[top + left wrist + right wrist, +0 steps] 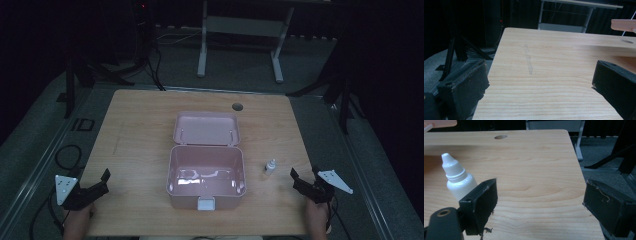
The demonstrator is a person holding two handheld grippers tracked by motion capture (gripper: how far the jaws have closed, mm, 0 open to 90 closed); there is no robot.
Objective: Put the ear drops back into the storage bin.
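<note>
Seen from above, a person's two hands came in from the bottom edge of a wooden counter point(145, 125), each holding one black two-jaw gripper low over the near corners. The left gripper point(102, 181) sat at the near left corner, angled up and inward toward the middle, its jaws standing wide apart with nothing but bare wood between them. The right gripper point(298, 179) sat at the near right corner, angled inward and toward the far side, its jaws also spread wide and holding nothing. One small white dropper bottle point(270, 166) with a pointed cap stood upright on the counter, just beside the right gripper and between it and the box; in the right gripper view the bottle point(457, 180) rose just behind and outside one jaw, not between the two. One pink plastic box point(206, 179) sat in the middle of the counter, its hinged lid point(206, 128) thrown open and lying back on the far side, one pale latch on its near wall. One round hole point(237, 107) marked the counter's far edge. Beyond the counter, in the dark, stood one white table frame point(240, 40).
</note>
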